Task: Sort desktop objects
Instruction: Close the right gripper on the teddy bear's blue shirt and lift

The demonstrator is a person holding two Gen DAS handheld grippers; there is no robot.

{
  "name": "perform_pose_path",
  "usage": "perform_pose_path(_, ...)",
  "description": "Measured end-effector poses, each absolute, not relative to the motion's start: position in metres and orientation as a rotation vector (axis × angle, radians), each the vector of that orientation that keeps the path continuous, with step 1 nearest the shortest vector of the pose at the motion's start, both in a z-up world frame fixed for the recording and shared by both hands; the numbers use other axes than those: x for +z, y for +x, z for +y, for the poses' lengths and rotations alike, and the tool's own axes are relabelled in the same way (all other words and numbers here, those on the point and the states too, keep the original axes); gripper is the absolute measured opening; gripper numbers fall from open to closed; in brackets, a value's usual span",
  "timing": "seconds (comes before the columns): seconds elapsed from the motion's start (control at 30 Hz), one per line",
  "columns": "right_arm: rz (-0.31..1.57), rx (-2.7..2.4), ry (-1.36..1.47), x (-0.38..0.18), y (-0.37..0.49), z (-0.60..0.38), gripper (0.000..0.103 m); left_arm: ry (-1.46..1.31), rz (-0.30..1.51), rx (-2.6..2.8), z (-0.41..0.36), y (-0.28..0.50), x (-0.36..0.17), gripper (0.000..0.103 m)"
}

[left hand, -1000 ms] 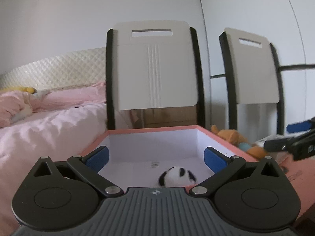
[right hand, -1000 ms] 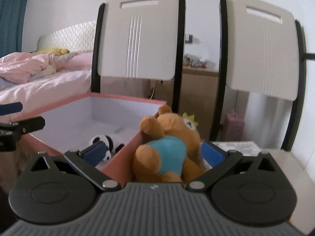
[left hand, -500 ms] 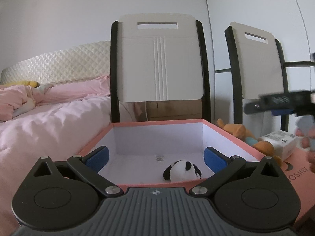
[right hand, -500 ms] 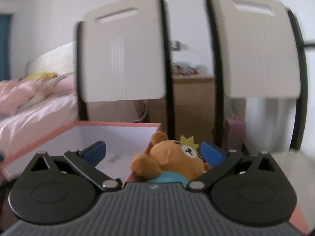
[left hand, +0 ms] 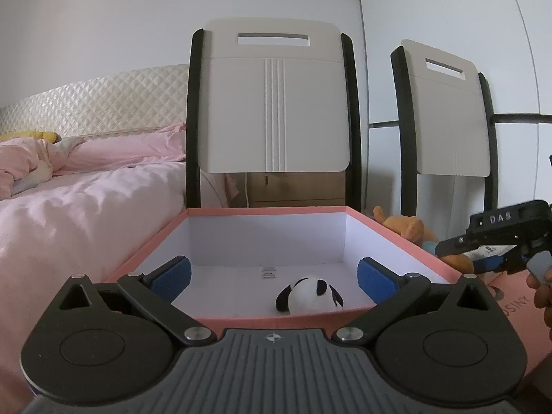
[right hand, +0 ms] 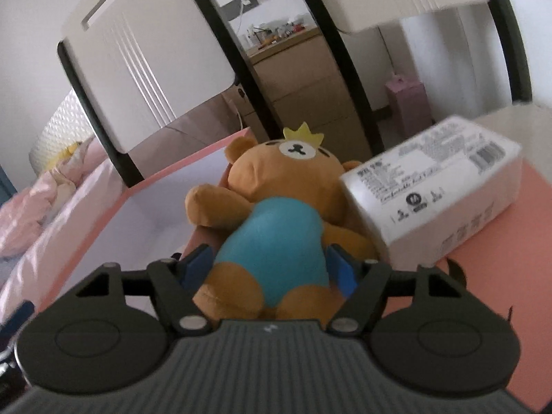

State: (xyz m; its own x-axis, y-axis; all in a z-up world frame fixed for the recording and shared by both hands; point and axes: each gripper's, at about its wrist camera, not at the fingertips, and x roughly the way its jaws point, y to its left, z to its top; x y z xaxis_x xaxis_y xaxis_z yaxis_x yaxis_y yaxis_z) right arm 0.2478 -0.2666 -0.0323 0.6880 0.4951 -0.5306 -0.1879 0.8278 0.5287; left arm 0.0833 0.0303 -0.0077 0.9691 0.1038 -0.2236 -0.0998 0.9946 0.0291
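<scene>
A brown teddy bear (right hand: 276, 207) in a blue shirt and yellow crown leans on the outer right wall of the pink box (right hand: 172, 172). My right gripper (right hand: 269, 265) is tilted and its jaws are closing, with the blue pads against the sides of the bear's blue belly. In the left wrist view the bear (left hand: 403, 227) shows past the box's right wall, with the right gripper (left hand: 483, 252) at it. My left gripper (left hand: 274, 276) hangs open over the near edge of the box (left hand: 269, 210). A small panda plush (left hand: 307, 295) lies inside on the white floor.
A white tissue pack (right hand: 438, 186) lies right of the bear on a pink lid (right hand: 500, 241). Two white folding chairs (left hand: 276, 103) (left hand: 448, 114) stand behind the box. A bed with pink covers (left hand: 69, 207) is at the left. A hand (left hand: 541, 289) shows at the right edge.
My right gripper has rolled, come lower and closer to the bear, and its jaws have narrowed from wide open onto the bear's belly. The left gripper has stayed over the box.
</scene>
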Motion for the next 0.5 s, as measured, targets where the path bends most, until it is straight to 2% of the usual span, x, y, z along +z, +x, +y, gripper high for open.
perform_pose_path(0.17,0.79,0.377,0.617,-0.044,0.263,-0.274,0.086,0.02,0.223,0.095,0.028,0.082,-0.007,0.103)
perform_pose_path(0.5,0.87,0.387,0.785,-0.062,0.279,-0.271,0.088,0.0,0.227,0.081,0.031,0.082,-0.008,0.103)
